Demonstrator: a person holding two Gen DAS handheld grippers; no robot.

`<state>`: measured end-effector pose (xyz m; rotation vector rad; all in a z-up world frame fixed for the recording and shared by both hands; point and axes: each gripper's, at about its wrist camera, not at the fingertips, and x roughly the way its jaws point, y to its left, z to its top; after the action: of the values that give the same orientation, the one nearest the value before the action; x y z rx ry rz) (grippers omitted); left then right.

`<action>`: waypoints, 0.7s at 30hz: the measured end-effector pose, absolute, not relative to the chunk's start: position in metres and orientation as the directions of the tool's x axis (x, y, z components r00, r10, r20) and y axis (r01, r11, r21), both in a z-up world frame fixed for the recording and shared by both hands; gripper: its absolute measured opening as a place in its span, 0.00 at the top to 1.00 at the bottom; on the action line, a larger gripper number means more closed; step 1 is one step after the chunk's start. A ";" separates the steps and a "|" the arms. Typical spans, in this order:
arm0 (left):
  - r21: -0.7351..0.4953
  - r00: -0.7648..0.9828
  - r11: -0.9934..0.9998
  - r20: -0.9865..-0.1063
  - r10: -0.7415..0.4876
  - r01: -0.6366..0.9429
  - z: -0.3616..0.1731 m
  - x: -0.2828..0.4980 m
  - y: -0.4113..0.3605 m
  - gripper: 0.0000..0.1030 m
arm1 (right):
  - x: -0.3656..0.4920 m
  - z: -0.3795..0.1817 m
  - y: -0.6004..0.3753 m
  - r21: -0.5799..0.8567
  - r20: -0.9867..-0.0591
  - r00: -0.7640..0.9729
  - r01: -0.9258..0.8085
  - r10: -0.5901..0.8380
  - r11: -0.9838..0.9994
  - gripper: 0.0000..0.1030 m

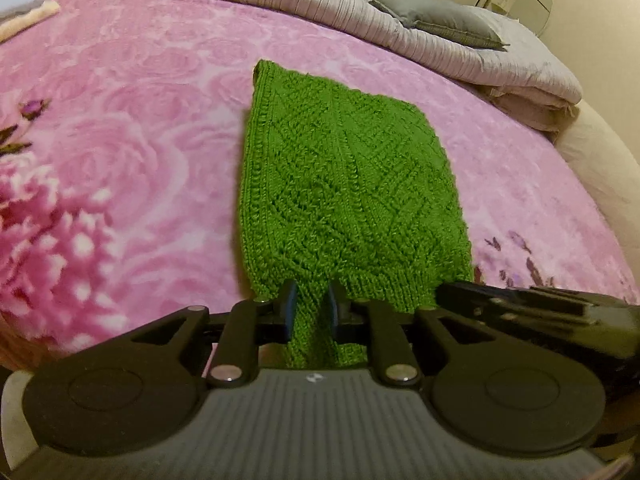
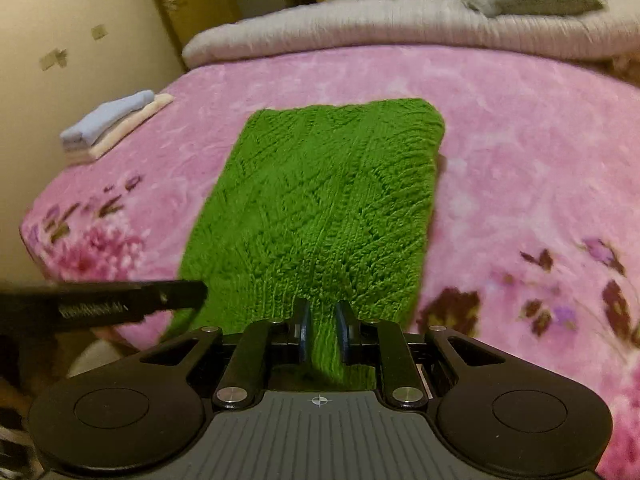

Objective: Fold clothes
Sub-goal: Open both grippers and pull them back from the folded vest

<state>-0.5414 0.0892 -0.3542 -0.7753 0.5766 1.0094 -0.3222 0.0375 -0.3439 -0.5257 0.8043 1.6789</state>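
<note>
A green knitted garment lies stretched over the pink floral blanket on the bed; it also shows in the right wrist view. My left gripper is shut on the garment's near edge, with knit bunched between the blue pads. My right gripper is shut on the same near edge further right. The right gripper's body shows at the right of the left wrist view; the left gripper's body shows at the left of the right wrist view. The far end of the garment rests on the blanket.
A small stack of folded clothes, light blue on cream, sits near the bed's left edge. A rolled grey-pink duvet with a grey pillow lies along the far side. A beige wall stands to the left.
</note>
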 end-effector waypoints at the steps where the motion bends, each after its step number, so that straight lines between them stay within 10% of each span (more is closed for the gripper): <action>1: -0.297 0.423 0.311 -0.743 0.519 -0.903 -0.352 -0.541 0.089 0.87 | -0.322 -0.347 0.037 0.237 -0.701 -0.258 -0.964 0.665 -0.124 0.84; 6: -0.264 0.382 0.290 -0.771 0.509 -0.920 -0.336 -0.542 0.083 0.83 | -0.314 -0.332 0.032 0.263 -0.716 -0.245 -0.962 0.653 -0.072 0.83; 13: -0.186 0.322 0.298 -0.793 0.517 -0.936 -0.314 -0.539 0.061 0.69 | -0.302 -0.323 0.006 0.231 -0.771 -0.131 -0.970 0.623 0.081 0.51; 21: -0.104 0.274 0.334 -0.812 0.516 -0.937 -0.306 -0.524 0.036 0.64 | -0.305 -0.318 -0.019 0.222 -0.804 -0.111 -0.967 0.584 0.122 0.48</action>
<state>-0.5243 0.0356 -0.3064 -0.6626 0.7645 1.0791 -0.3045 -0.0186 -0.3182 -0.5330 0.9476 1.4235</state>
